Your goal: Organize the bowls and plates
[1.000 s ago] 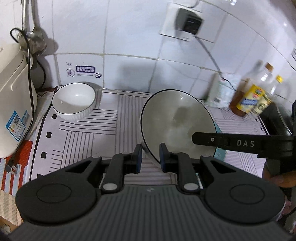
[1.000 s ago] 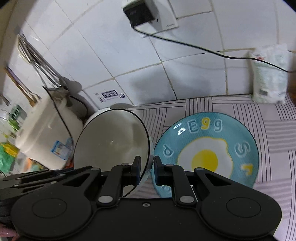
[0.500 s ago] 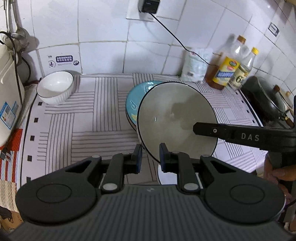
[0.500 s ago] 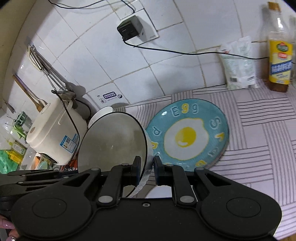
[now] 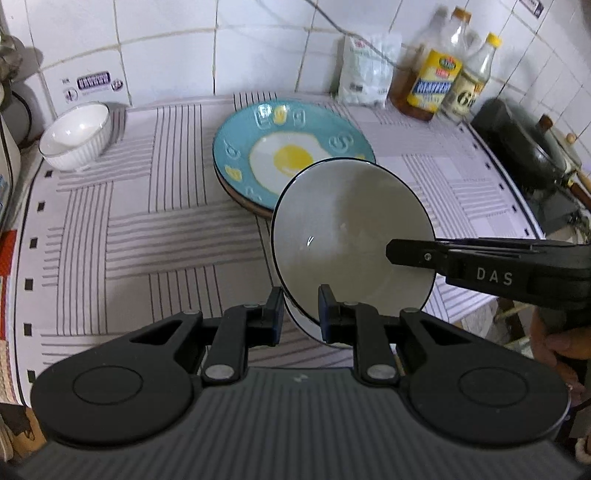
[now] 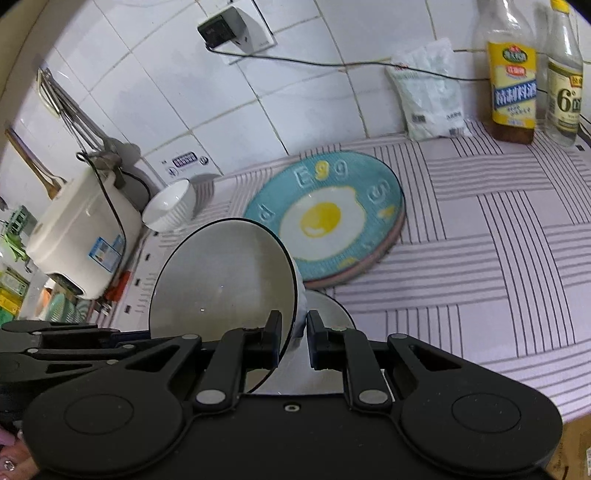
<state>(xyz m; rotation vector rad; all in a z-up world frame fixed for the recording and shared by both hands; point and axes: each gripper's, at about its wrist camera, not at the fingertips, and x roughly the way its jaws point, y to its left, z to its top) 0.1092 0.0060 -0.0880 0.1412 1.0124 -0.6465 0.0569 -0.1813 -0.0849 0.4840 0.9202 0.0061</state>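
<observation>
Left wrist view: large bowl (image 5: 351,236), pale grey inside with a thin dark rim, tilted on edge above the counter (image 5: 147,229), gripped on two sides of its rim. Left tool (image 5: 301,314) clenched on the rim at the bowl's 6 o'clock, one finger inside the bowl, one outside. Right tool (image 5: 391,251), black, lettered "DAS", enters from 3 o'clock and pinches the rim on that side; part of a hand (image 5: 565,339) shows behind it. Beneath the tilted bowl, a second white dish (image 5: 310,328) is partly visible, kind uncertain. Egg plate (image 5: 280,155), teal with a fried-egg print, lies flat at 11 o'clock of the bowl, on top of another plate whose edge shows below it. Small white ribbed bowl (image 5: 75,134) stands upright at 10 o'clock, well apart, near the tiled wall. Two bottles (image 5: 436,81) and a white packet (image 5: 367,70) stand at 1 o'clock against the wall; a dark pan (image 5: 528,147) at 2 o'clock. Counter covering: white cloth with grey line blocks. Right wrist view: right tool (image 6: 293,328) clamped on the same bowl's rim (image 6: 221,280); white rice cooker (image 6: 81,229) at 9 o'clock; wall socket with plug (image 6: 225,26) at 12 o'clock.
</observation>
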